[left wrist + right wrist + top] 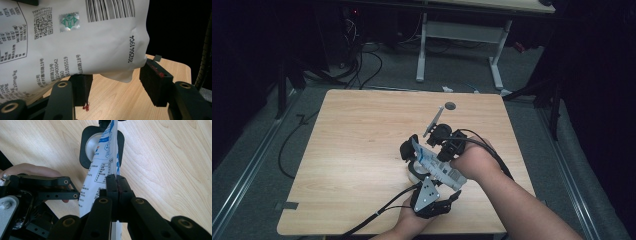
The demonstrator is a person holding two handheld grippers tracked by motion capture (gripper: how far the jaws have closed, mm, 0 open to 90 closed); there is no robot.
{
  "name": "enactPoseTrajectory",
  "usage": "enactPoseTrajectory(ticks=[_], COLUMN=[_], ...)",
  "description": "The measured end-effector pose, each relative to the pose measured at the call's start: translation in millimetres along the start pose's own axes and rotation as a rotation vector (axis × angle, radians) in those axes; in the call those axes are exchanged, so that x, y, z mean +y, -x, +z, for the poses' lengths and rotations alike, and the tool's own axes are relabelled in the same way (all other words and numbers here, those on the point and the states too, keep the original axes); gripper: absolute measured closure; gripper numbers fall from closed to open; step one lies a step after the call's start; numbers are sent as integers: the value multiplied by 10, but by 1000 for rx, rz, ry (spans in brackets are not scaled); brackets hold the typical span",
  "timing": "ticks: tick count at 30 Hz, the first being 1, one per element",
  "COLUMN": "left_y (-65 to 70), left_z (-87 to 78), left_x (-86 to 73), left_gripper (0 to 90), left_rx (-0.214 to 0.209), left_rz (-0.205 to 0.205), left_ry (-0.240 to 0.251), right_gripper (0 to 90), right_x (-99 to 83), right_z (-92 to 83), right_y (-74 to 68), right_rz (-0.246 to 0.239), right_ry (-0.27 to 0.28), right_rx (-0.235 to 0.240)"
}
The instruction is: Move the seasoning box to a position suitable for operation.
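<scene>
A white printed pouch with a barcode hangs over the wooden table near its front right. My right gripper is shut on the pouch, pads pressed together on its edge; in the high view this gripper comes in from the right. My left gripper stands open, and the pouch's lower corner hangs between and above its pads without being pinched. In the high view the left gripper sits just below the pouch, by the table's front edge.
Under the pouch lies a black rounded-square item with a pale round middle, seen in the high view as black item. A small dark disc lies farther back. Cables cross the floor, and white desk legs stand behind.
</scene>
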State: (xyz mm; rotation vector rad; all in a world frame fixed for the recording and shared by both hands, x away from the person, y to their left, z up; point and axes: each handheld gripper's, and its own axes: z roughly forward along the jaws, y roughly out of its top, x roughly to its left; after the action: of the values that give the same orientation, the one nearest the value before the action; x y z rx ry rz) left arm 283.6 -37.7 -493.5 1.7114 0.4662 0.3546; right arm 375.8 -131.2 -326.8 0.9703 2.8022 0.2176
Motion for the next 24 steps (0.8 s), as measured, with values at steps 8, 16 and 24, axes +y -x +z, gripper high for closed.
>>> enactPoseTrajectory(ticks=[8, 16, 24], left_y=[-2, -6, -11], left_z=[-4, -11, -17], left_x=[5, 8, 18], left_gripper=[451, 452, 454], left_rx=[1, 6, 8], left_rz=[-1, 2, -2], left_ry=[5, 9, 17], right_gripper=[900, 900, 900], right_x=[13, 25, 38], right_z=[-4, -11, -33], right_y=[-10, -17, -27], right_rz=[0, -6, -7], right_ry=[1, 5, 8], right_rx=[2, 2, -1])
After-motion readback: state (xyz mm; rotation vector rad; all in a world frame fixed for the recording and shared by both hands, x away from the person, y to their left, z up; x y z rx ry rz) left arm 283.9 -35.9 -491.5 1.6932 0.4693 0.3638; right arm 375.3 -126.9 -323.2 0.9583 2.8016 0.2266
